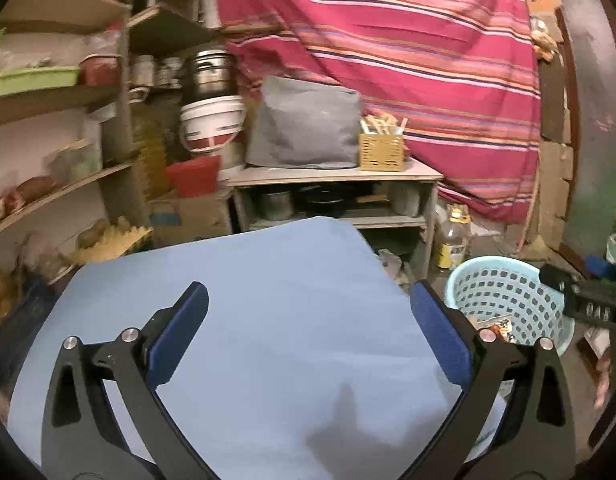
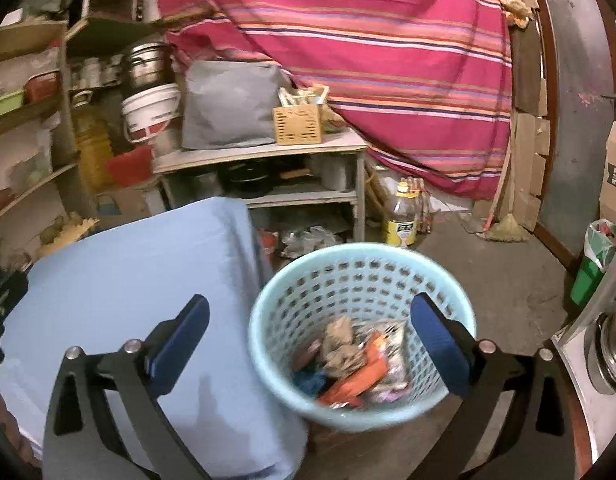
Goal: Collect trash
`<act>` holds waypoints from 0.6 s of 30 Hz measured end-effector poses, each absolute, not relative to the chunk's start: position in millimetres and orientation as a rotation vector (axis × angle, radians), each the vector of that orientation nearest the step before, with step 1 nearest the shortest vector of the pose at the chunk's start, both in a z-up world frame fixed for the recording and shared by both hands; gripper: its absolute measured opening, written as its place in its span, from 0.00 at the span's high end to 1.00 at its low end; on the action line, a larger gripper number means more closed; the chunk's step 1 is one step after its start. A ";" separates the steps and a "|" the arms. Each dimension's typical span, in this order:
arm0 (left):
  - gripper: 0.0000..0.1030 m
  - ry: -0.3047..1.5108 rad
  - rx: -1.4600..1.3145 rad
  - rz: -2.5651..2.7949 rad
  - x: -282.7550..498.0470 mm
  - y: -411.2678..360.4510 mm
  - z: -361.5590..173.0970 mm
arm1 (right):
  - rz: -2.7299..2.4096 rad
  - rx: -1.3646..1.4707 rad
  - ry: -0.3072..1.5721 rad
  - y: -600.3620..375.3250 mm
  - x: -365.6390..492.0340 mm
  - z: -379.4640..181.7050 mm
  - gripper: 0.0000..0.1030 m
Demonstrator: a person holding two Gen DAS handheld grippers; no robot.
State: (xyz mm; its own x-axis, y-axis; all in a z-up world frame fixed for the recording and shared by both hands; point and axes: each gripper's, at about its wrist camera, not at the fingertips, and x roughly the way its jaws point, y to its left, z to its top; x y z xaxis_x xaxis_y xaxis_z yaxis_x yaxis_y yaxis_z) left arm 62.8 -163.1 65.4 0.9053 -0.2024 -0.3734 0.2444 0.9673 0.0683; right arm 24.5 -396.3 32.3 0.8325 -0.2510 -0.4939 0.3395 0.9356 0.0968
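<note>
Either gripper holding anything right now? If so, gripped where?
Nothing held. Left gripper is open over the blue cloth; right gripper is open above the basket of trash.

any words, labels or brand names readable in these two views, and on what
None can be read.
Clear plastic bottle with yellow label on the floor: print too blurred.
White plastic bucket with red band: markings too blurred.
Wrappers in the light blue perforated plastic basket: motion-blurred, unreadable.
Brown cardboard box with dark printed patch at the right edge: too small.
</note>
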 end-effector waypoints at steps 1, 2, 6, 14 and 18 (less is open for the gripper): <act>0.05 0.371 0.110 -0.228 56.7 -154.7 64.1 | -0.305 0.180 0.496 -387.9 20.9 30.2 0.04; 0.05 0.369 0.109 -0.226 50.8 -148.0 62.4 | -0.290 0.173 0.496 -378.1 16.4 27.5 0.04; 0.05 0.389 0.091 -0.196 29.1 -113.8 48.8 | -0.248 0.111 0.525 -333.8 0.3 13.2 0.04; 0.05 0.423 0.085 -0.113 -2.5 -65.7 9.6 | -0.185 0.086 0.517 -278.1 -28.4 -10.1 0.04; 0.05 0.431 0.084 -0.096 -13.9 -49.8 -6.5 | -0.177 0.043 0.517 -254.1 -33.9 -20.5 0.04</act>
